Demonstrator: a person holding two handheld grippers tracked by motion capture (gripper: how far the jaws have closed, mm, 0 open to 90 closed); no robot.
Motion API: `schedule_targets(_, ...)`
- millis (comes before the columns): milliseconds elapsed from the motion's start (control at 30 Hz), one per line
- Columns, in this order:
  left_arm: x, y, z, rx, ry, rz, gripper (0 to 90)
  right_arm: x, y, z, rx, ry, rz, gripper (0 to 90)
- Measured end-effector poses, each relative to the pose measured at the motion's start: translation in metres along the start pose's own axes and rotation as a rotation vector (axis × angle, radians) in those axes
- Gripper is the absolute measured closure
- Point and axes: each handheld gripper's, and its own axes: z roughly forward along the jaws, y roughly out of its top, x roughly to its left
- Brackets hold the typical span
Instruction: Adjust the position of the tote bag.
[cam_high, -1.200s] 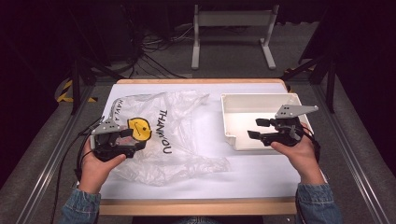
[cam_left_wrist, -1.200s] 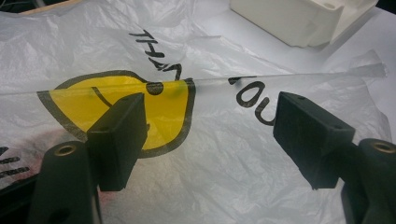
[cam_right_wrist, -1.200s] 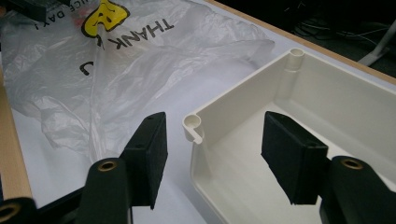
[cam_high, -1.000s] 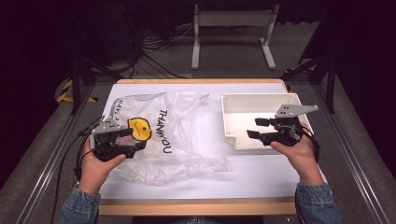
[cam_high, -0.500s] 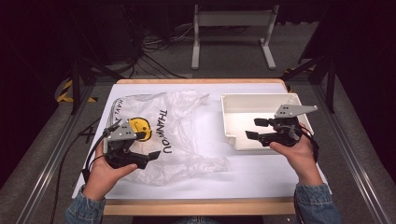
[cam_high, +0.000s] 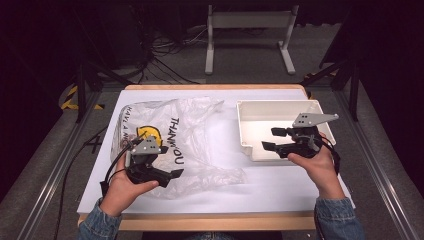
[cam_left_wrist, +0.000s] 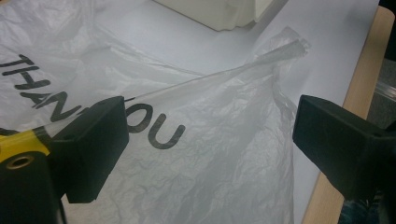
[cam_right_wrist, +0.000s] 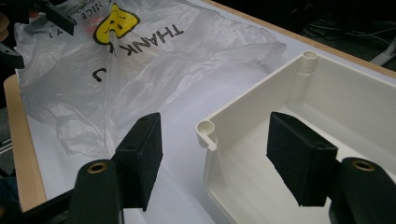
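A crumpled clear plastic bag (cam_high: 200, 125) printed THANK YOU with a yellow face lies on the left half of the white table. My left gripper (cam_high: 167, 165) hovers over the bag's near part, pointing right. Its jaws have just been opening and stand wide apart above the bag (cam_left_wrist: 224, 154), with a stretched strip of plastic running past the left jaw. A white tray (cam_high: 250, 107) sits at the right. My right gripper (cam_high: 269, 138) is open and straddles the tray's near left corner (cam_right_wrist: 261, 88), one jaw outside the wall and one inside, neither pressing on it.
The wooden front edge of the table (cam_high: 215, 220) runs just below both hands. Behind the table stand a grey frame (cam_high: 247, 30) and loose cables on the dark floor. Metal rails flank the table on both sides.
My left gripper has moved nearer the front edge and to the right over the bag, and its jaws have spread wider. The right gripper and the tray have stayed put.
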Motion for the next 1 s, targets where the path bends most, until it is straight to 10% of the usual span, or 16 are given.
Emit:
schedule_targets(733, -0.022, -0.008, 0.050, 0.179, -0.008, 0.134, 8.4, 0.000, -0.002, 0.007, 0.005, 0.016, 0.010, 30.6)
schedule_targets(1000, -0.018, -0.011, 0.048, 0.183, -0.005, 0.161, 41.8, -0.001, -0.002, 0.008, 0.006, 0.018, 0.013, 30.6)
